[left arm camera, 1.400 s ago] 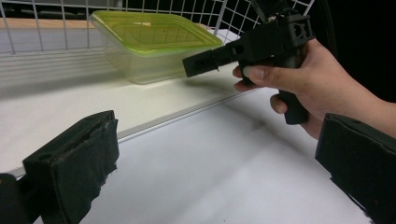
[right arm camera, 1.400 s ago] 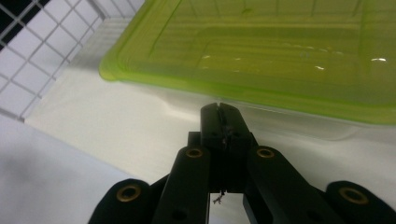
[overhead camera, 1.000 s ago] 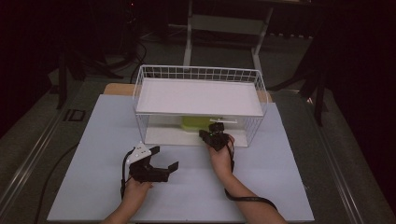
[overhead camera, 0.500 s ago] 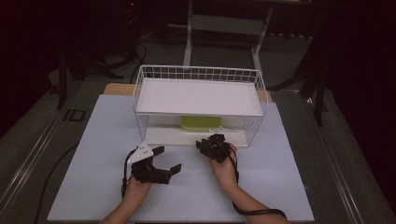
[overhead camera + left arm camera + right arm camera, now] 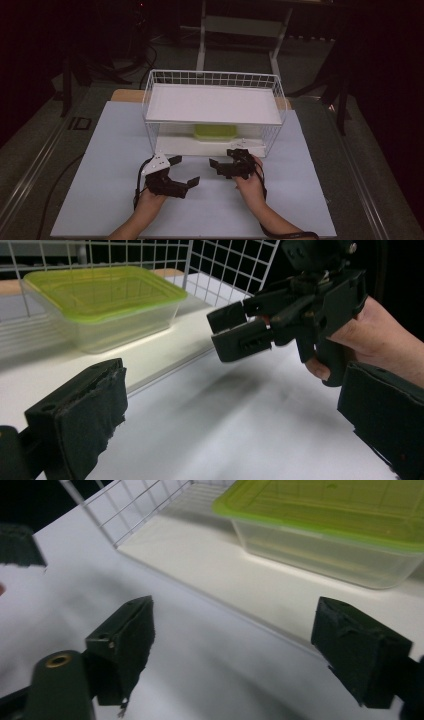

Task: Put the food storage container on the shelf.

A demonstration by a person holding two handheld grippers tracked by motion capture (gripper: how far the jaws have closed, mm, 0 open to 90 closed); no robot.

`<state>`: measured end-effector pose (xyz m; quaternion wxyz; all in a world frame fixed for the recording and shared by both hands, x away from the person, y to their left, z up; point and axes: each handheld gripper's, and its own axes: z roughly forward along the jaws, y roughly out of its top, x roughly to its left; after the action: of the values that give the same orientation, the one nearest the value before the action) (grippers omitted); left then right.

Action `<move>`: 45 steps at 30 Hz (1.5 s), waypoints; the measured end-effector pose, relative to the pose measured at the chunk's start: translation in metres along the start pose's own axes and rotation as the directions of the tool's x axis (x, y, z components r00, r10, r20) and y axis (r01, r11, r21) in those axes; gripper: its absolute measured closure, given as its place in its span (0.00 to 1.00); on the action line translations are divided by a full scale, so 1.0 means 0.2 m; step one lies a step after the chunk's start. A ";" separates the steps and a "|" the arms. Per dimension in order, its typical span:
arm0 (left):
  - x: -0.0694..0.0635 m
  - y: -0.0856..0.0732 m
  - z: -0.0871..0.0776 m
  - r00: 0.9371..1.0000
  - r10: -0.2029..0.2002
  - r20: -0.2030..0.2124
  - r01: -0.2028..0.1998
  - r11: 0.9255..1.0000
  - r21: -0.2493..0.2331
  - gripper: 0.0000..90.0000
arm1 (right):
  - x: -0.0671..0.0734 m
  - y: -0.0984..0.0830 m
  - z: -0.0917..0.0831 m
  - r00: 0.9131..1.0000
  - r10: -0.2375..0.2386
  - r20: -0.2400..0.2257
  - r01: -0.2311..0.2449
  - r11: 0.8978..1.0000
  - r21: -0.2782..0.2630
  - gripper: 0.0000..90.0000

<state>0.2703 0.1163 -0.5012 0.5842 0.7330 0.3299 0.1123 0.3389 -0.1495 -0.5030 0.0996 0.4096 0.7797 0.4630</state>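
- Sitting on the bottom shelf of the white wire rack (image 5: pixel 150 107), the clear box with the green lid (image 5: pixel 215 132) is alone now; nothing touches it.
- A second ago the right tongs (image 5: pixel 223 161) were pressed together at the box, in under the shelf. Now they are back out over the desk (image 5: pixel 100 150), near the rack's front edge.
- Their jaws have just been opening and now stand spread wide, with nothing between them. In the right gripper view the box lies a little way past them.
- I think this means the box has been put in its place and let go, so this part of the job looks done.
- The left tongs (image 5: pixel 184 170) are spread too and hold nothing. They hang over the desk, beside the right ones, about where they were before.
- The lid, the box and the rack show no words or brand marks that I can read.
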 end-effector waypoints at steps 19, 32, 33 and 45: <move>-0.05 0.03 -0.09 0.995 0.026 0.096 -0.026 1.000 0.004 0.00 | 0.01 -0.06 -0.21 0.998 -0.023 -0.062 0.021 0.999 -0.030 0.18; -0.06 0.02 -0.18 0.995 0.036 0.095 -0.036 0.999 0.000 0.00 | 0.05 -0.11 -0.38 0.991 -0.095 -0.094 0.087 0.993 -0.085 0.19; -0.06 0.01 -0.19 0.995 0.043 0.086 -0.043 0.999 0.001 0.00 | 0.05 -0.11 -0.39 0.991 -0.100 -0.090 0.092 0.992 -0.089 0.19; -0.08 -0.03 -0.30 0.996 0.044 0.076 -0.044 0.999 -0.008 0.00 | -0.01 -0.19 -0.56 0.992 -0.094 -0.086 0.084 0.990 -0.111 0.20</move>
<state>0.2240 0.1538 -0.4865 0.5959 0.7420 0.2910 0.0981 0.2605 -0.2310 -0.4721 0.1063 0.3472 0.7749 0.5174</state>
